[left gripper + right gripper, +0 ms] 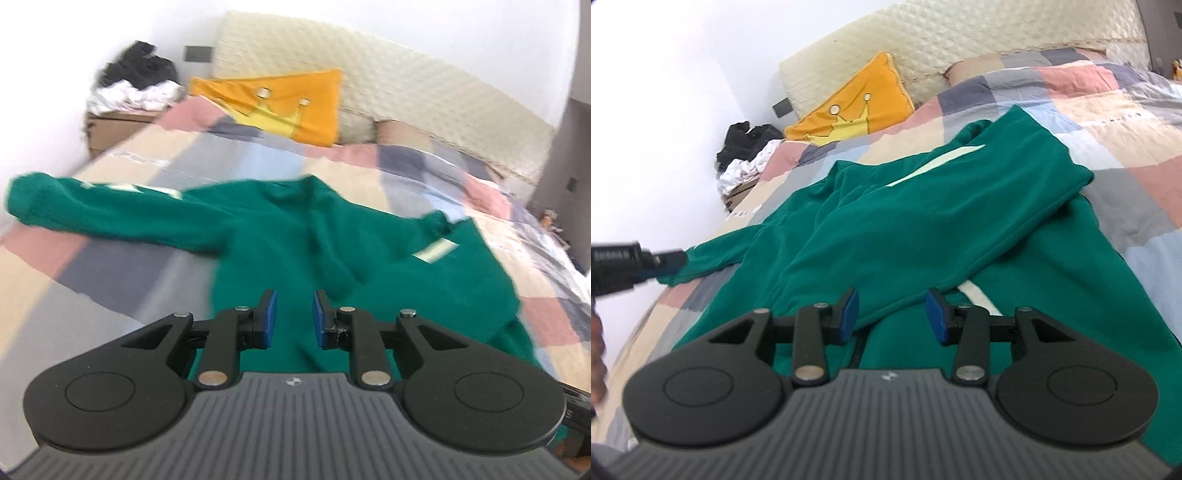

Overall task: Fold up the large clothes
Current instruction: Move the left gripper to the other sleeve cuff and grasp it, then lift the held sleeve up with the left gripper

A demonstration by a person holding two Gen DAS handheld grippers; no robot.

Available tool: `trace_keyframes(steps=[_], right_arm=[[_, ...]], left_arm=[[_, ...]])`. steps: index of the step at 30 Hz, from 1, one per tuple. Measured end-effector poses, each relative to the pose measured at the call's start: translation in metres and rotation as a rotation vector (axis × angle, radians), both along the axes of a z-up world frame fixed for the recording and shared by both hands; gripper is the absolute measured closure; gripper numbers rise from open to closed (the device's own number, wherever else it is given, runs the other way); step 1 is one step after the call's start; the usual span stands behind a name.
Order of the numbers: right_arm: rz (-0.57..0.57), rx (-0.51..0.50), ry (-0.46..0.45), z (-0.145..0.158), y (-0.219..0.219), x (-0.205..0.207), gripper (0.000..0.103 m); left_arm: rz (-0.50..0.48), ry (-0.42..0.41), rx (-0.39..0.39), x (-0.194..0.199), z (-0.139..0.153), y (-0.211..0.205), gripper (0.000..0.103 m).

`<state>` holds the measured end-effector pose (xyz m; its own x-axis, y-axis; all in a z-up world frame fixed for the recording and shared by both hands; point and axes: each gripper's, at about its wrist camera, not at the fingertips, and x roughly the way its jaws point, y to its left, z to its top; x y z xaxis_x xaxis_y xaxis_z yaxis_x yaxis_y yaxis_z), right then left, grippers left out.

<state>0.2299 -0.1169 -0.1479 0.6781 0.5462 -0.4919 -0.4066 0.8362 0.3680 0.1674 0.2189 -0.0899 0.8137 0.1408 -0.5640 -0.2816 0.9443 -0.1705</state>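
A green sweatshirt [923, 221] lies spread on the checked bedspread [1108, 122], roughly in the middle of the bed, its neck end toward the headboard [960, 40]. One sleeve [979, 199] with a pale stripe is folded across the body of the sweatshirt; the other sleeve [103, 210] stretches out away from the body toward the wall-side edge of the bedspread. The right gripper [891, 315] sits low over the near part of the sweatshirt, its blue-padded fingers [936, 314] spread apart with nothing between them, the folded sleeve's end just ahead of them. The left gripper [294, 319] is over the sweatshirt's near body, released as well, a clear gap between its pads and no cloth caught; in the right wrist view it shows at the tip of the outstretched sleeve, though contact there cannot be made out. Beyond the sweatshirt, against the headboard, leans an orange cushion [857, 107] with a yellow crown. Past the bed's corner by the wall, a heap of black and white clothes [136, 85] rests on a cardboard box [110, 129]
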Motion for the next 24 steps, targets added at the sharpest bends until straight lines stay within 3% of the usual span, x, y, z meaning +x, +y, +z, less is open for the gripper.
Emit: trace_keyframes(steps=[3,5,7,11,16,19,24], right_arm=[[0.005,0.003,-0.006,-0.003,0.005,0.004,0.059],[0.007,0.008,0.004,-0.006,0.006,0.008,0.059],[0.007,-0.005,0.012,-0.009,0.009,0.011,0.059],[0.008,-0.006,0.020,-0.014,0.013,0.014,0.059],[0.004,-0.020,0.030,-0.022,0.021,0.020,0.059],[-0.006,-0.035,0.050,-0.030,0.028,0.026,0.059],[-0.009,-0.055,0.062,-0.040,0.043,0.035,0.059]], left_arm=[[0.046,0.014,-0.022,-0.003,0.008,0.040,0.075],[0.090,0.025,-0.031,-0.004,0.008,0.068,0.065],[0.148,0.040,-0.057,-0.003,0.004,0.100,0.062],[0.228,0.063,-0.199,0.000,-0.016,0.168,0.054],[0.329,0.087,-0.231,0.009,-0.043,0.230,0.050],[0.357,0.062,-0.333,0.013,-0.063,0.266,0.048],[0.408,-0.035,-0.525,0.021,-0.096,0.322,0.037]])
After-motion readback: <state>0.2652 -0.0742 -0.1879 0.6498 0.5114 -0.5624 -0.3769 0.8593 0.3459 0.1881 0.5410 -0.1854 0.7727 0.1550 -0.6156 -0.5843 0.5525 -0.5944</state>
